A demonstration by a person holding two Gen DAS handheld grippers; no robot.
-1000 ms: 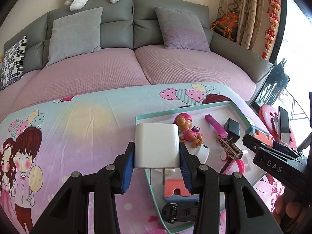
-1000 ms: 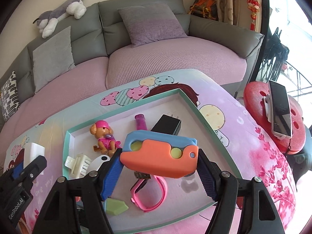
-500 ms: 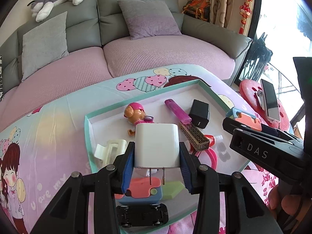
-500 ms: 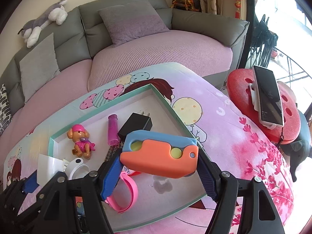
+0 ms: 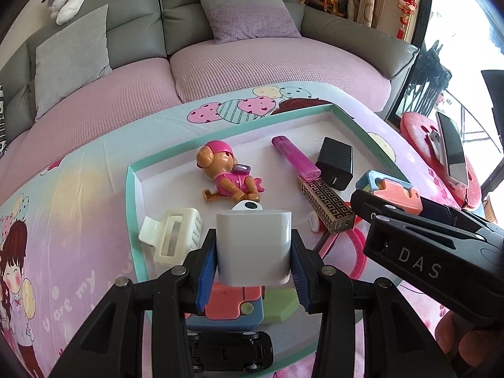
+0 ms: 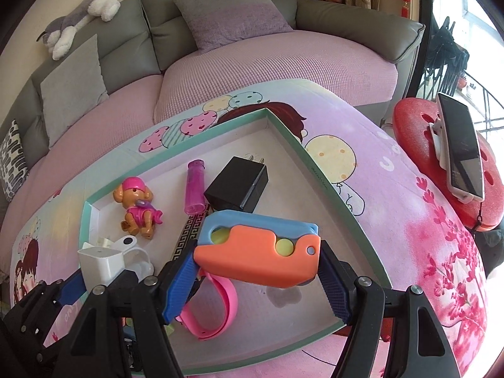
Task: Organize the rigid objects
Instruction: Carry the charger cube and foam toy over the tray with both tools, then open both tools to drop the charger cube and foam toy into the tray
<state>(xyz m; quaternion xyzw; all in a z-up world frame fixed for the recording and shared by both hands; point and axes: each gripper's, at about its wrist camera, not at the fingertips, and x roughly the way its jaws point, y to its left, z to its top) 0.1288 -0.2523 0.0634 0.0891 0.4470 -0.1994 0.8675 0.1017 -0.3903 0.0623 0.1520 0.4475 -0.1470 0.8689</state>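
My left gripper (image 5: 252,271) is shut on a white charger block (image 5: 253,245), held over the near left part of the green-rimmed tray (image 5: 130,189). In the right wrist view the same white charger (image 6: 100,263) shows at the lower left. My right gripper (image 6: 256,272) is shut on an orange and blue toy (image 6: 256,252), hanging above the tray's (image 6: 318,173) right half. From the left wrist view that orange and blue toy (image 5: 397,190) appears at the right, in the black gripper marked DAS.
In the tray lie a pink dog figure (image 5: 228,173), a pink lighter (image 5: 294,157), a black charger (image 5: 335,162), a patterned box (image 5: 326,203), a white hair clip (image 5: 171,237), a pink band (image 6: 217,312) and a black toy car (image 5: 230,351). A phone (image 6: 461,148) rests on a red stool at the right. A sofa stands behind.
My left gripper has carried the white charger rightward and down, from the tray's left edge to over its inside. The right gripper sank a little with its toy.
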